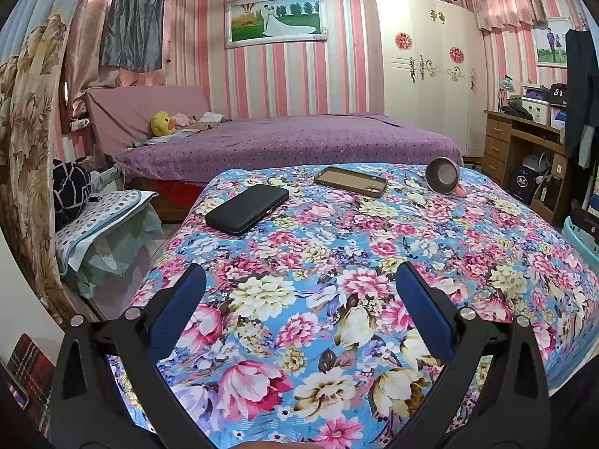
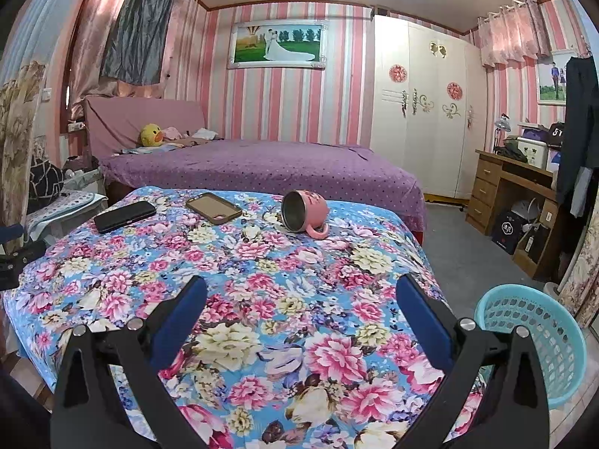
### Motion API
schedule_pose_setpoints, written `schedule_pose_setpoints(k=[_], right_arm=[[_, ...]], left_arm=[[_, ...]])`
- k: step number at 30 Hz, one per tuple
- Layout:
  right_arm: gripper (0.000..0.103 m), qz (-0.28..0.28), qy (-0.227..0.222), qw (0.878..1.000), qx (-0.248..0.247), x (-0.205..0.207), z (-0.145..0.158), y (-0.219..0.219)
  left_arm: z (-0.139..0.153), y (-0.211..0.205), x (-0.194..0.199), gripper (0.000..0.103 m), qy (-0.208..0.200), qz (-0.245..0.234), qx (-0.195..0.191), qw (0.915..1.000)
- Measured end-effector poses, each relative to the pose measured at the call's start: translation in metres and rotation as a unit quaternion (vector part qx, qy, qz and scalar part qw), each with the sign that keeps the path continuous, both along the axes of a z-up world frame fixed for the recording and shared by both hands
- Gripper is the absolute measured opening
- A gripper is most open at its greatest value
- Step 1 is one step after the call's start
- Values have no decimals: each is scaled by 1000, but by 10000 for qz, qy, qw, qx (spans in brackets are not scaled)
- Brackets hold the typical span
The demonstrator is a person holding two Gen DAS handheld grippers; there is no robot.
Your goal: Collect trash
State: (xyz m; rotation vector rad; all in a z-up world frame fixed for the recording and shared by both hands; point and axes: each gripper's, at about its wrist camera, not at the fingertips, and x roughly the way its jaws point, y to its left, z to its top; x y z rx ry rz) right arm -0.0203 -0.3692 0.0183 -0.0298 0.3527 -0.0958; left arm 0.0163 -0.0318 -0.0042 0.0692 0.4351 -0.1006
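A floral cloth [image 1: 337, 262] [image 2: 262, 280] covers the table. On its far part lie a black case [image 1: 247, 209] [image 2: 124, 216], a brown phone case [image 1: 350, 182] [image 2: 214, 207] and a pink mug [image 1: 443, 176] [image 2: 304, 215] tipped on its side. A light blue basket [image 2: 535, 340] stands on the floor at the table's right. My left gripper [image 1: 299, 280] hovers open over the near cloth, holding nothing. My right gripper [image 2: 301, 292] is open too, above the near right of the table, left of the basket.
A purple bed [image 1: 292, 142] [image 2: 262, 168] lies beyond the table. A wooden desk [image 2: 516, 194] and white wardrobe [image 2: 423, 112] stand at the right. A stool with a patterned cushion [image 1: 101, 205] sits left of the table. Grey floor [image 2: 449, 247] lies between table and desk.
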Motion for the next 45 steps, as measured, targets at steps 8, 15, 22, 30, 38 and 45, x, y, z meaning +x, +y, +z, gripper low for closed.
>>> schedule_pose_setpoints(k=[8,15,22,30,38,45], right_arm=[[99,83,-19,9999,-76,0,1,4],[99,78,-34,10000,-27,-1,1,2],[99,99,-48,9999,-41,0,1,2],[99,109,-37,9999,-18,0,0,2],[99,106,-40,9999,-22,-1,0,1],[99,106,-40,9999,-19,-1,0,1]], left_arm=[[0,0,0,98,15,11,-3,10000],[-1,0,0,98,26,20,-4,10000],[-2,0,1,98,60,7,-9,10000],[-2,-1,2,98,68,18,-8,10000],[-2,-1,1,98,69,18,-13,10000],[-2,-1,1,98,69,17,-14,10000]])
